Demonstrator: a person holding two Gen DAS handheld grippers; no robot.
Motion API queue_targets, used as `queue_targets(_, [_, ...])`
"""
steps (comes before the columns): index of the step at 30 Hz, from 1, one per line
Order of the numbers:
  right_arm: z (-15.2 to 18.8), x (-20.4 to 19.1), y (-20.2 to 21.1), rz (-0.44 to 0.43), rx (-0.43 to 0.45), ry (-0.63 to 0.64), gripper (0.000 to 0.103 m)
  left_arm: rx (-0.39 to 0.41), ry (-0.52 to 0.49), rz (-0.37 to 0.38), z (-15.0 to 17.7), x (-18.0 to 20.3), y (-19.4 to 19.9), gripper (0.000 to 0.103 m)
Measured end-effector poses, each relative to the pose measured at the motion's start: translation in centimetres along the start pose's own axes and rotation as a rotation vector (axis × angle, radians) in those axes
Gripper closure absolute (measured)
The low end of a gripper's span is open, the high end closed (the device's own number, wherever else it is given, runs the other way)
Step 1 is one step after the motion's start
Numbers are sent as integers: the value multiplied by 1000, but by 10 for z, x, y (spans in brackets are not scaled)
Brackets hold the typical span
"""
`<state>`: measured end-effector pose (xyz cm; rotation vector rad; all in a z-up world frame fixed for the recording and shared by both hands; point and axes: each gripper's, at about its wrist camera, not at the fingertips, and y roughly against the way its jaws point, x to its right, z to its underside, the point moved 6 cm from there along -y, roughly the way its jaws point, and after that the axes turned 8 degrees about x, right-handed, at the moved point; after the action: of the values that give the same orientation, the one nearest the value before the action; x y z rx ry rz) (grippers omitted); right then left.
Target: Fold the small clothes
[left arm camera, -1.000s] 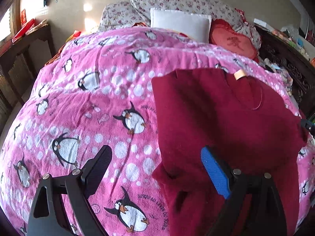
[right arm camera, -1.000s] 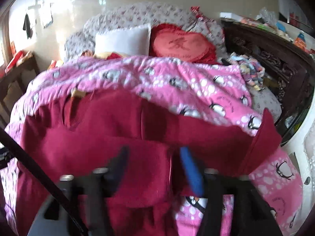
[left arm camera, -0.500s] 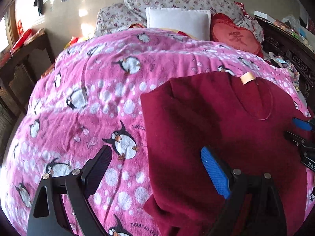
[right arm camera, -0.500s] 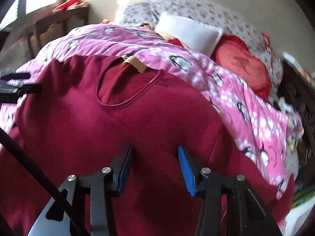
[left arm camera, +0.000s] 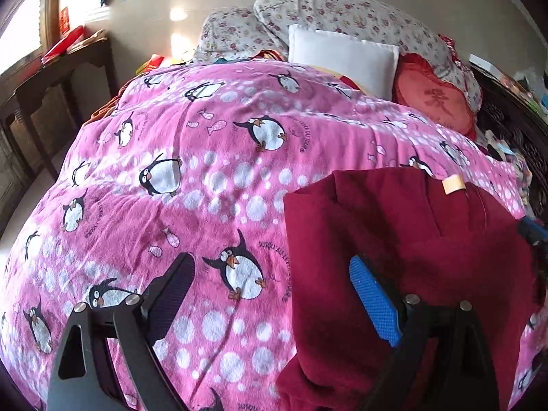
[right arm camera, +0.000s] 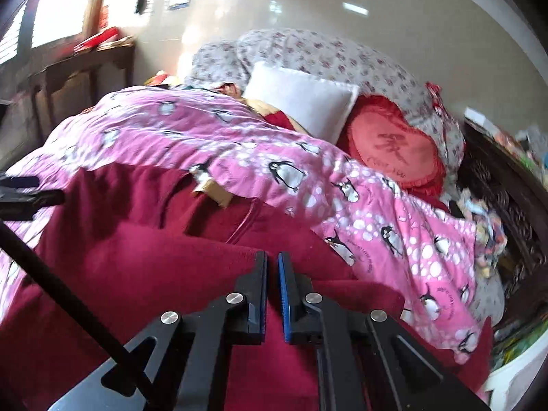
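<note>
A dark red knit top (left arm camera: 394,239) lies on the pink penguin blanket (left arm camera: 205,178), its neck with a tan label (left arm camera: 452,184) pointing toward the pillows. My left gripper (left arm camera: 270,260) hangs open over the top's left edge. Its black finger is above the blanket and its blue pad (left arm camera: 373,301) is above the red cloth, holding nothing. My right gripper (right arm camera: 272,257) is shut, pinching a raised fold of the red top (right arm camera: 154,274) at its right side. That fold partly covers the neckline. The right gripper's blue tip (left arm camera: 532,233) shows at the left wrist view's right edge.
White pillow (left arm camera: 342,58), red heart cushion (left arm camera: 435,102) and floral bedding (left arm camera: 342,10) lie at the bed's head. A dark carved bed frame (right arm camera: 513,205) with loose items runs along the right. A wooden side table (left arm camera: 54,75) stands at the left.
The right jaws went from wide to shut on the red cloth, and a fold of the top now lies over the neckline. The left gripper drifted sideways, still open.
</note>
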<state>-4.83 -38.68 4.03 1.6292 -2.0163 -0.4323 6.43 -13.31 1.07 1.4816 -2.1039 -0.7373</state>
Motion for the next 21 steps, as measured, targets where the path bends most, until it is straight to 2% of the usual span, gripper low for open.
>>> queue_targets(2, [11, 0, -20, -1, -58, -32, 96, -18, -2, 4, 4, 4, -3, 12])
queue_targets(3, [15, 1, -22, 0, -56, -43, 96, -21, -8, 10, 5, 6, -3, 12])
queue_targets(4, [16, 4, -16, -4, -31, -67, 88, -17, -17, 15, 7, 8, -1, 12])
queue_targets(5, [17, 8, -8, -10, -25, -91, 73, -2, -37, 11, 8, 11, 2, 12])
queue_targets(7, [21, 25, 19, -1, -7, -146, 56, 23, -64, -7, 8, 14, 5, 12])
queue_targets(10, [36, 50, 45, 79, -16, -211, 55, 17, -82, -23, 11, 18, 1, 12])
queue_targets(11, [45, 53, 46, 66, -30, -239, 55, -3, -80, -33, 14, 18, -4, 12])
queue_targets(12, [57, 53, 42, 36, -66, -258, 56, -17, -75, -41, 17, 18, -9, 12])
queue_targets(14, [79, 56, 28, 91, -150, -245, 69, -44, -68, -63, 22, 15, -20, 12])
queue_targets(15, [91, 59, 21, 129, -194, -251, 69, -58, -63, -65, 25, 13, -25, 12])
queue_targets(16, [100, 62, 20, 108, -203, -292, 69, -71, -59, -62, 27, 12, -29, 12])
queue_targets(19, [107, 78, 39, 63, -173, -418, 69, -99, -35, -53, 31, 7, -31, 11])
queue_targets(21, [110, 97, 63, 78, -114, -488, 63, -83, -22, -43, 28, 6, -18, 11])
